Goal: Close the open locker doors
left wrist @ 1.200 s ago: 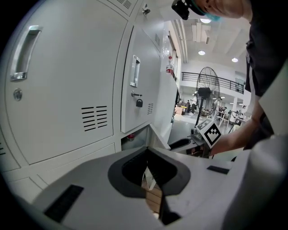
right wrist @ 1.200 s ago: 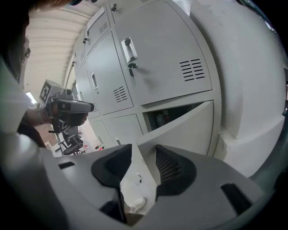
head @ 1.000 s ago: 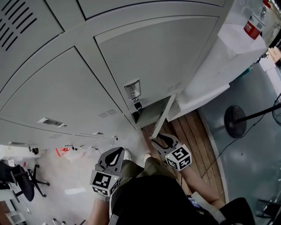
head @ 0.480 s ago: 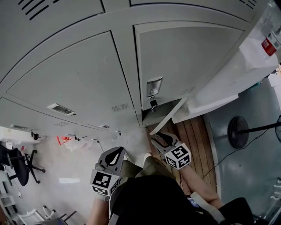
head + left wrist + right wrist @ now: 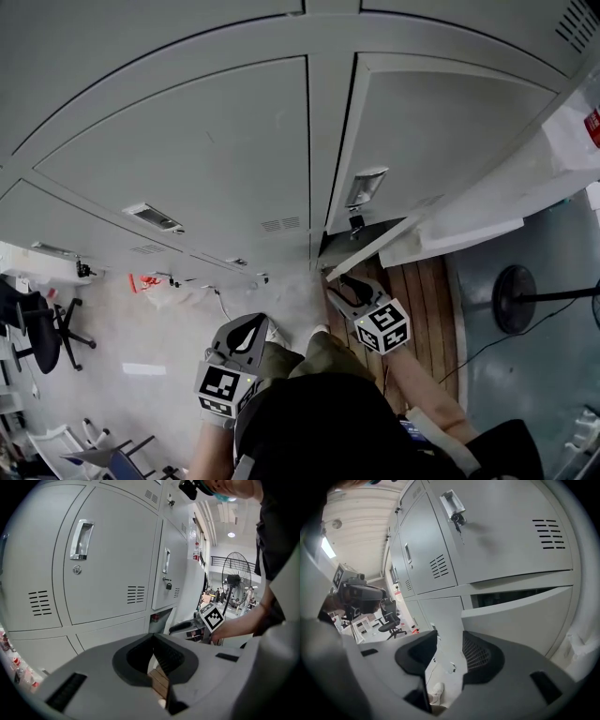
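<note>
Standing ajar in the bottom row of the locker bank [image 5: 187, 159], one locker door [image 5: 520, 618] is near the right gripper [image 5: 449, 635], jaws spread and empty; the left gripper [image 5: 153, 638] holds its jaws pressed together, empty.

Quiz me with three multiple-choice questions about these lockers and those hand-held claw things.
1. The open grey metal locker door stands: A beside the right gripper; B in the top row; C behind the person.
2. The lockers are: A blue; B grey; C red.
3. The right gripper's jaws are: A clamped on the door; B apart and empty; C pressed together.
Answers: A, the head view shows that gripper close beside the door's edge; B, every panel is grey; B, only floor shows between them.
</note>
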